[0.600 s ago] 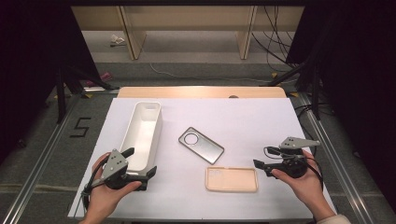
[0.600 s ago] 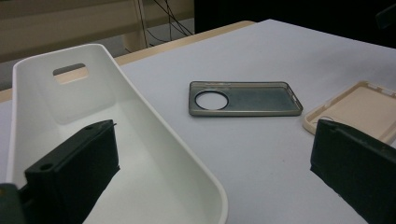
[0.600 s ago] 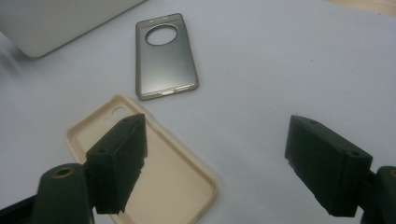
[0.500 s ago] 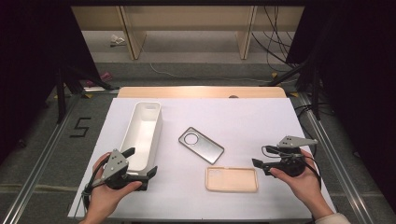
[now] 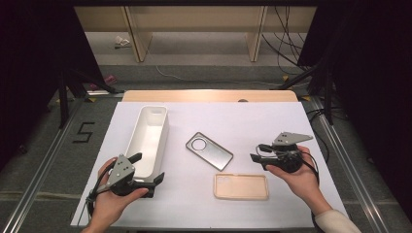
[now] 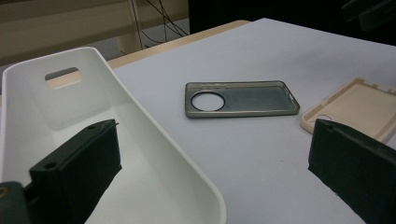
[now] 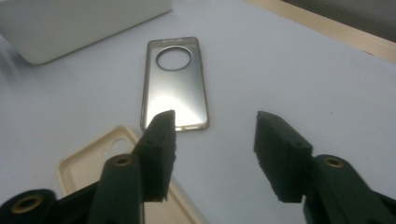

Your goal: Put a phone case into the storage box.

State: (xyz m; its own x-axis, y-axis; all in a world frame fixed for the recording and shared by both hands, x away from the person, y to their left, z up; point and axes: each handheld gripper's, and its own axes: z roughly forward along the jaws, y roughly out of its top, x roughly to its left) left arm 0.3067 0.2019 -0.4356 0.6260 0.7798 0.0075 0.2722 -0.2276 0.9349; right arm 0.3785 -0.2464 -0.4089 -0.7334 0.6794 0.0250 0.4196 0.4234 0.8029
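Sitting on a white sheet [image 5: 272, 121] over a wooden table [image 5: 209, 95]: a white bin [image 5: 149, 138], a grey phone case [image 5: 209, 151] and a beige phone case [image 5: 241, 186]. Landmark = grey case, lying flat near mid-sheet with its round camera hole toward the bin. Bin just left of it, long side running front to back, slot handle at the far end. Beige case just in front of it, toward the person, apart from it.

Left gripper [image 5: 148, 169] sits left of the grey case, jaws wide open astride the bin's near corner, gripping nothing. Right gripper [image 5: 257, 152] is right of the grey case, pointing at it, jaws about half open, nothing between them.

Room: dark, grey floor, metal rails either side, wooden shelving behind, loose cables. A "5" [image 5: 83, 132] is marked on the floor, left of the bin.
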